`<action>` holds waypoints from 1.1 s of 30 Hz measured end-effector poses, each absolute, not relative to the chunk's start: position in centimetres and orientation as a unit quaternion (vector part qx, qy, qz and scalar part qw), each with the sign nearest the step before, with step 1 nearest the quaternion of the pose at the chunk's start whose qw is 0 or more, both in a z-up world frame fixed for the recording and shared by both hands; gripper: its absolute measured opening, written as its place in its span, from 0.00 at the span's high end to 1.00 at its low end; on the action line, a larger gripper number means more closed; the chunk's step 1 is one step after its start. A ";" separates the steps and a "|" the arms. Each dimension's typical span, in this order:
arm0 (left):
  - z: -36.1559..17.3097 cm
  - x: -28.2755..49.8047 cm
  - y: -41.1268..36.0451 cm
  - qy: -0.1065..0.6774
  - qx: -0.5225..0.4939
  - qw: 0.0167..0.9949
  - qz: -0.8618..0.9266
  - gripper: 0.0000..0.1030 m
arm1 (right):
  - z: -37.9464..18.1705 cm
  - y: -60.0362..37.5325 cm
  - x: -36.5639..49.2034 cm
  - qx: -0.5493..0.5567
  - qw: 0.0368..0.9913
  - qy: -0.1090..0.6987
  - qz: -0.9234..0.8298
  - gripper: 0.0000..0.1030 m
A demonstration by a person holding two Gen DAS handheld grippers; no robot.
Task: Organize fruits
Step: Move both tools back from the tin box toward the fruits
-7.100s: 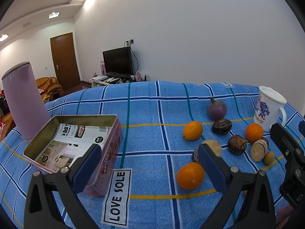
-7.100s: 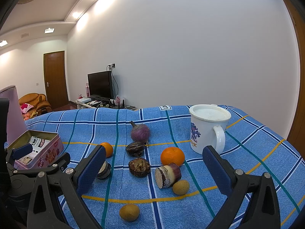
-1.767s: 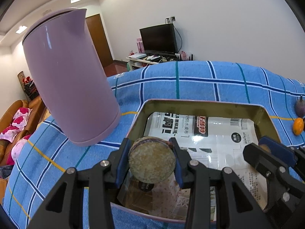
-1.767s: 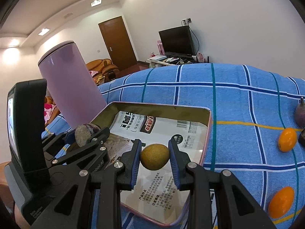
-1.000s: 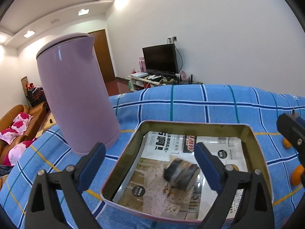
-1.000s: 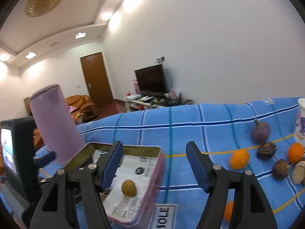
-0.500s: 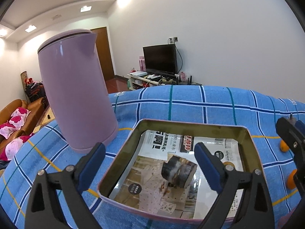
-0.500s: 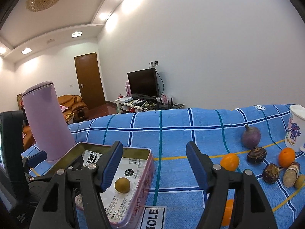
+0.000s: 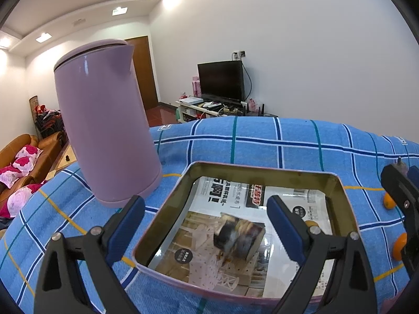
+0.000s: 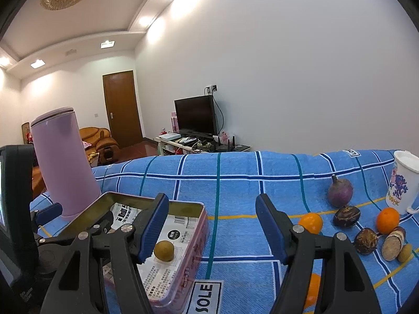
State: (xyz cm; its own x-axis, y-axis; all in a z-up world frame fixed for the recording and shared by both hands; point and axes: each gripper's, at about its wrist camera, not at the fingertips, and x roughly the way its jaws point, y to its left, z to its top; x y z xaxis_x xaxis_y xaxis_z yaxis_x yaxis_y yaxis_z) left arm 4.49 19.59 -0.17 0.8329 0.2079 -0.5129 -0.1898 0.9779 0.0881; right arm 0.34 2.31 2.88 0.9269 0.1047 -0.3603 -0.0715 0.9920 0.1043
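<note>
Fruits sit partly in the tin: a blurred, dark cut piece at centre, seen only by the left wrist view. The right view shows a small yellow fruit inside and oranges at right. Left tongs and right tongs gape empty.

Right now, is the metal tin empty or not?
Not empty. The tin holds a small yellow-brown fruit and a cut dark piece.

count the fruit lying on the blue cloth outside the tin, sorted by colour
orange fruits: 3
purple fruit: 1
dark wrinkled fruits: 2
cut piece: 1
small yellow-brown fruit: 1
total: 8
</note>
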 end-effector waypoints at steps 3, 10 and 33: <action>-0.1 4.2 19.5 0.265 0.017 0.959 0.104 0.06 | 2.9 2.4 0.1 0.036 0.981 0.184 0.044 0.32; 0.2 3.4 18.8 0.249 0.018 0.963 0.103 0.06 | 2.8 1.5 -0.1 0.031 0.981 0.187 0.032 0.32; 0.6 1.1 16.0 0.235 0.026 0.968 0.086 0.06 | 2.9 -1.3 -2.1 0.017 0.981 0.194 0.020 0.32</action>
State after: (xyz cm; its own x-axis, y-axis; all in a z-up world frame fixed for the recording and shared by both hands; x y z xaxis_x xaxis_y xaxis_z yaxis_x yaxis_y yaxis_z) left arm 1.11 16.04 0.55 0.8747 0.1786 -0.4505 -0.1539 0.9839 0.0914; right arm -2.10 -1.30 2.86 0.9241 0.0448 -0.3795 -0.0319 0.9987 0.0403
